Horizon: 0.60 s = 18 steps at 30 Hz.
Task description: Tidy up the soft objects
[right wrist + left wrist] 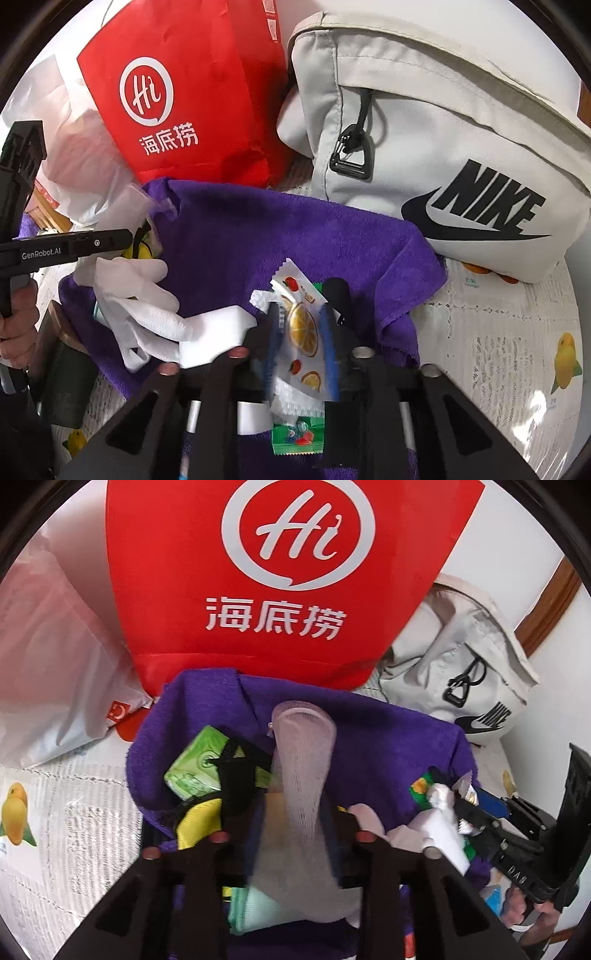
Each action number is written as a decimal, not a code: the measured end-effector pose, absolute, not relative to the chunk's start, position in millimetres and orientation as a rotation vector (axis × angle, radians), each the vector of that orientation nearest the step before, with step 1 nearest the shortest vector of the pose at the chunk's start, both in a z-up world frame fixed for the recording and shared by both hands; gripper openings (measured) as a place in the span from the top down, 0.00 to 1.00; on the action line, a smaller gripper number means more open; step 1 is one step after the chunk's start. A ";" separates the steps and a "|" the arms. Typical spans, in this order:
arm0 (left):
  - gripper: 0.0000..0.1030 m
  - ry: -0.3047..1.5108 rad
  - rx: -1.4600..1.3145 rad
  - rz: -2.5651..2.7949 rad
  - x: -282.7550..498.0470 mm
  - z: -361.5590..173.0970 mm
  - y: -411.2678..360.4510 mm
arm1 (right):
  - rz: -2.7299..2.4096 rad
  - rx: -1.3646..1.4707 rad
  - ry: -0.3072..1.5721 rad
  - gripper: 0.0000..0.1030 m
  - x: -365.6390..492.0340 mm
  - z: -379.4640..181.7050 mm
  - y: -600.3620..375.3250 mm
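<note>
A purple towel [369,734] [277,229] lies spread with soft items on it. My left gripper [291,801] stands open around a white mesh sock [301,760] that hangs loose between its fingers. A green tissue pack [195,771] and a yellow pouch [199,823] lie to its left. My right gripper [301,343] is open, and a fruit-print snack packet [303,332] lies between its blue pads [328,354]. A white glove [136,295] and a white pad [218,332] lie left of it. The right gripper [458,801] also shows from the side in the left wrist view, the left gripper [122,236] in the right wrist view.
A red paper bag [277,590] [192,92] stands behind the towel. A grey Nike bag [443,147] [461,672] sits at the right, a clear plastic bag [55,646] at the left. The table cover [517,350] has a fruit print. A green packet [297,435] lies near.
</note>
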<state>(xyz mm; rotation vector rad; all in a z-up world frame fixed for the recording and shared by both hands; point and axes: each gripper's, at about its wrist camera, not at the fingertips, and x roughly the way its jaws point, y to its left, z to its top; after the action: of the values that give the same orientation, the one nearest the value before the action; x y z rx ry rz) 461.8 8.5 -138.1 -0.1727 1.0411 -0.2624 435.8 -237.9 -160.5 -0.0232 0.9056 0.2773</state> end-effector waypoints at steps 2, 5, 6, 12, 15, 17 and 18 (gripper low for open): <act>0.48 1.029 -0.172 -0.269 459.1 -134.6 5.9 | 0.270 -0.029 0.890 0.55 430.4 -159.4 -239.4; 0.36 1.013 -0.147 -0.262 455.3 -129.7 1.0 | 0.265 -0.019 0.890 0.42 423.8 -155.7 -242.0; 0.35 1.012 -0.140 -0.265 453.4 -127.7 -0.3 | 0.270 -0.008 0.885 0.40 421.4 -153.7 -242.8; 0.25 1.005 -0.136 -0.263 439.0 -116.2 4.9 | 0.257 -0.001 0.872 0.35 410.0 -141.8 -243.9; 0.24 0.998 -0.127 -0.259 430.7 -109.0 5.9 | 0.257 0.007 0.864 0.35 402.3 -136.7 -245.4; 0.24 0.989 -0.124 -0.257 420.8 -100.4 10.3 | 0.254 0.012 0.863 0.35 395.3 -131.0 -244.6; 0.23 0.987 -0.121 -0.253 416.5 -97.2 11.6 | 0.255 0.012 0.862 0.35 390.8 -128.1 -244.1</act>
<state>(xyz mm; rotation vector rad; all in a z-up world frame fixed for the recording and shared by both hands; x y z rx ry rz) 416.5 11.6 -97.2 -0.1212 0.9866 -0.2534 390.8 -244.1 -128.1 0.0125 0.8623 0.2553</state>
